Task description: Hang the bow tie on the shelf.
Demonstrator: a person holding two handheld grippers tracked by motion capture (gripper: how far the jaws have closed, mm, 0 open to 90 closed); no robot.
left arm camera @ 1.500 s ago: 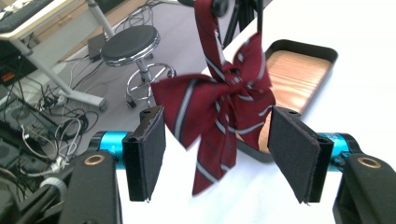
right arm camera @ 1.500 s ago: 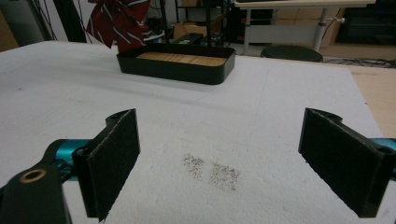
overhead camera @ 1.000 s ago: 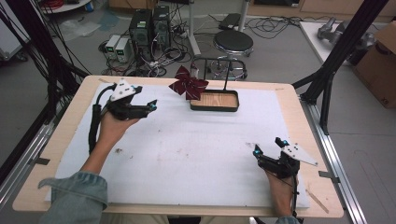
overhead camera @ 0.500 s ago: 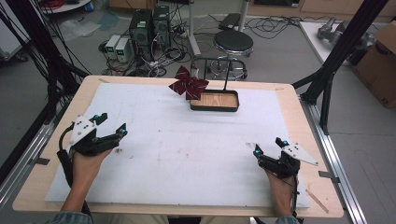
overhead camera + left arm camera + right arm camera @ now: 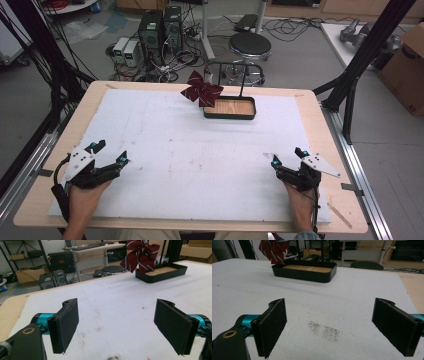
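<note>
Table (image 5: 45,210): light wooden top, bare at its edges.
Cover (image 5: 200,165): white sheet, stained, spread over most of the table.
Tray (image 5: 230,115): black rim, wooden floor, on the cover's far side.
Grippers: either side, nearer than the tray.

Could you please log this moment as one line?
left gripper: open, empty | right gripper: open, empty | striped bow: hanging over black tray
</note>
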